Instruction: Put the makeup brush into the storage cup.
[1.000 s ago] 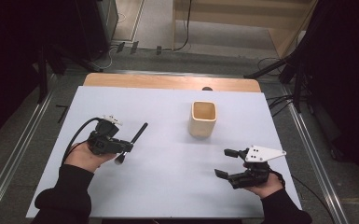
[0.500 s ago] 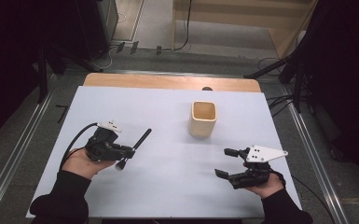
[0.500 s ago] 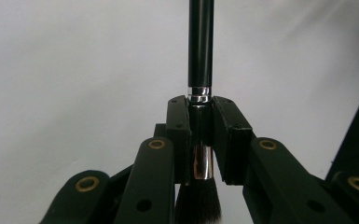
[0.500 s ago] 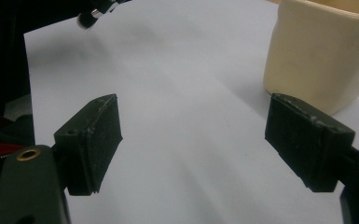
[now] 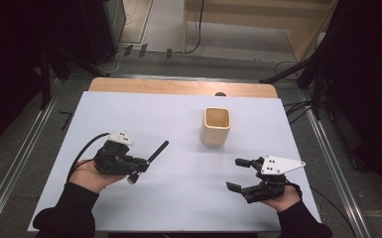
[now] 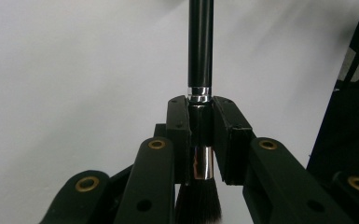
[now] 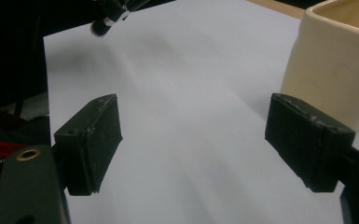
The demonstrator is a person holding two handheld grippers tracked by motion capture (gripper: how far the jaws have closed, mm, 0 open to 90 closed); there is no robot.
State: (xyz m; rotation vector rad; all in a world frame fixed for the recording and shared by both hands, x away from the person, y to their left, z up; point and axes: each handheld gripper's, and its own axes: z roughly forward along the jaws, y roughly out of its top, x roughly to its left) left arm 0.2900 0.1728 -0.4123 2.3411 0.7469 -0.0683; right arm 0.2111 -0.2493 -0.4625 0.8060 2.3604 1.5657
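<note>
Between your two tools, toward the far side of the table (image 5: 144,109), stands the cup (image 5: 216,126), upright with its mouth open upward. Your left tool (image 5: 138,166) is clamped on the brush (image 5: 155,152) at its metal ferrule, handle pointing away and to the right, roughly toward the cup, bristles trailing back near the hand. In the left gripper view the handle (image 6: 200,46) runs straight out beyond the pads. The cup lies ahead and right of that tool, well apart from the handle tip. Your right tool (image 5: 240,174) sits wide open and empty, near the cup, which shows just beyond its right-hand pad (image 7: 307,135). Judgement: the brush's long axis must tip upright before it enters the cup.
</note>
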